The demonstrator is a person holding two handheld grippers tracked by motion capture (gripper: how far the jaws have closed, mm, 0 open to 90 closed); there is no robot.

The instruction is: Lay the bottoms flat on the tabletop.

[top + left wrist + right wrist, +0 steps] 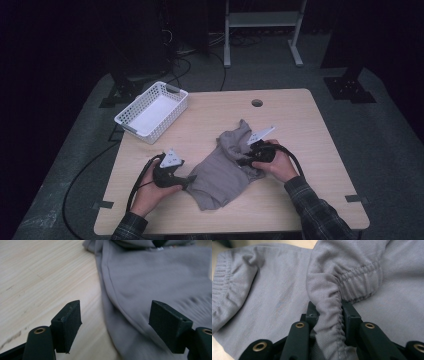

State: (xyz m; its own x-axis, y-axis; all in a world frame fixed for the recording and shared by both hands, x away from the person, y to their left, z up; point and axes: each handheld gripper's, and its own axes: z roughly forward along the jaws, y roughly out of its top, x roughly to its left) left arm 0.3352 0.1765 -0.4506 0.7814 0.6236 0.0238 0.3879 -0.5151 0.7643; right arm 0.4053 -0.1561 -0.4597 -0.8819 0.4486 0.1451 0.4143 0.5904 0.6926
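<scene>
A grey garment (222, 172) lies crumpled in the middle of the wooden table (300, 125). My left gripper (189, 180) rests at the cloth's left edge, its jaws wide open. In the left gripper view the garment's hemmed edge (110, 290) runs between the two fingers (68, 322), one over bare wood and one over fabric. My right gripper (245, 161) is shut on a gathered elastic band of the garment (329, 310), pinched between its fingers (350, 317).
A white plastic basket (152, 111) stands at the table's far left corner. A round cable hole (257, 103) sits near the far edge. Black cables trail from both grippers, the left one over the table's left edge.
</scene>
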